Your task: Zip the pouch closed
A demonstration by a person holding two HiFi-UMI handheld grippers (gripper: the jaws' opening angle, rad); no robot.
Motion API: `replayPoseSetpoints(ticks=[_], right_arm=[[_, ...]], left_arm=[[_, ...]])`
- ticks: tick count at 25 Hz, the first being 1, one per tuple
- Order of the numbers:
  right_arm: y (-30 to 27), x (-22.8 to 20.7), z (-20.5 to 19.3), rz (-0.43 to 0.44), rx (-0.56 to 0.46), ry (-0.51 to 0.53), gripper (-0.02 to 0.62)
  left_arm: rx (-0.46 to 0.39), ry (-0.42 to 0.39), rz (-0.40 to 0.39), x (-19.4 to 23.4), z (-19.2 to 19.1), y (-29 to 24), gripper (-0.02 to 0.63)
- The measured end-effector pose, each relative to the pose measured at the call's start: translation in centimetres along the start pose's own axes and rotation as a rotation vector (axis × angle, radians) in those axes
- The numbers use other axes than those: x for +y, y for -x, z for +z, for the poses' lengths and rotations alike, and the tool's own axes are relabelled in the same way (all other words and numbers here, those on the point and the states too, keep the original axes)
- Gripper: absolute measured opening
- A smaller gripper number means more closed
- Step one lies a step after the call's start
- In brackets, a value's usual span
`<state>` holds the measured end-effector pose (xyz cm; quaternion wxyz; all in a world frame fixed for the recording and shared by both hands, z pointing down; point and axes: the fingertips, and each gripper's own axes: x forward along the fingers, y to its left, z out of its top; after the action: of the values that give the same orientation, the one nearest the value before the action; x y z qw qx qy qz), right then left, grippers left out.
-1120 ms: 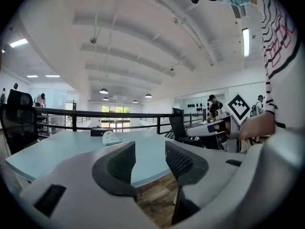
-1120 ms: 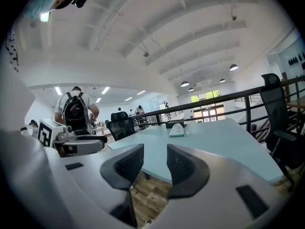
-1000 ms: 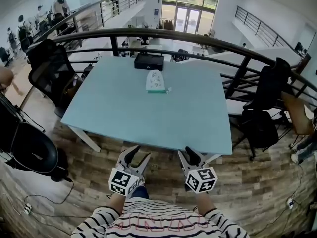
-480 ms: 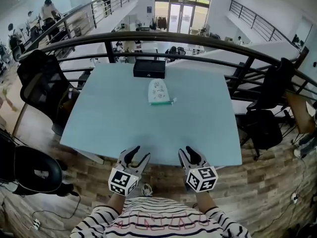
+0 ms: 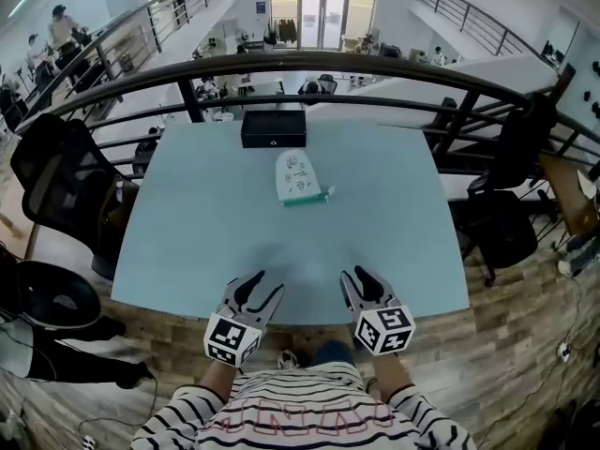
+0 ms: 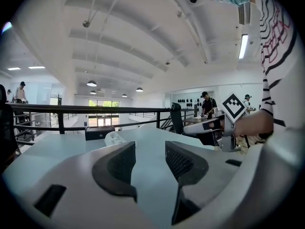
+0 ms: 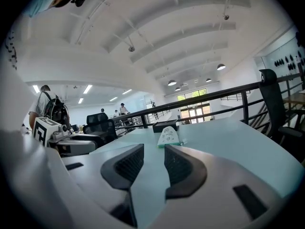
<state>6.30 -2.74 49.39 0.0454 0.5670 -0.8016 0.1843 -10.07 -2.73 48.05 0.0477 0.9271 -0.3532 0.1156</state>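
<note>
Head view: left gripper (image 5: 265, 286) and right gripper (image 5: 359, 277) side by side over the near edge of a pale blue table (image 5: 197, 223), both pointed across it; behind them, a person's striped top (image 5: 281, 420).

Well ahead of both grippers, towards the table's far side, the pouch (image 5: 296, 176); lying flat, roughly between the lines along which the two grippers point, touched by neither; just beyond it a black box (image 5: 273, 128), close to the pouch's far end.

Pouch white with small dark printed motifs; far end rounded like a dome, near end straight and edged with a green band; a small pale tab sticking out past the band at the end nearer the right gripper's side; whether zipped or unzipped not readable from here.

Left gripper view: jaws apart with only bare table between the dark ribbed pads (image 6: 121, 163); pouch far off and a little left of the gap.

Right gripper view: jaws likewise parted on nothing, pads (image 7: 128, 165) clear of each other; pouch straight ahead above the gap, green band facing the camera, box behind it.
</note>
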Motion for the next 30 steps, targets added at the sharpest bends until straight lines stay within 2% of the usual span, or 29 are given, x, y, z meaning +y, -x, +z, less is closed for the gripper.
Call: replayPoseSetpoints(ticks=[8,22,30], right_arm=[[-5.0,-3.5,1.0,0.032,0.049,0.053,0.146],[-16.1,-10.0,3.5,0.148,0.174,0.187,0.146],[-22.8,-12.7,2.8,0.210,0.240,0.260,0.146]], left_arm=[[0.010,0.040,0.028,1.7,-0.6,-3.8,0.175],[0.027,0.116,0.140,5.2,-0.1,-11.8,0.173],[0.055,0.161,0.197,7.1,-1.5,-14.6,0.173]])
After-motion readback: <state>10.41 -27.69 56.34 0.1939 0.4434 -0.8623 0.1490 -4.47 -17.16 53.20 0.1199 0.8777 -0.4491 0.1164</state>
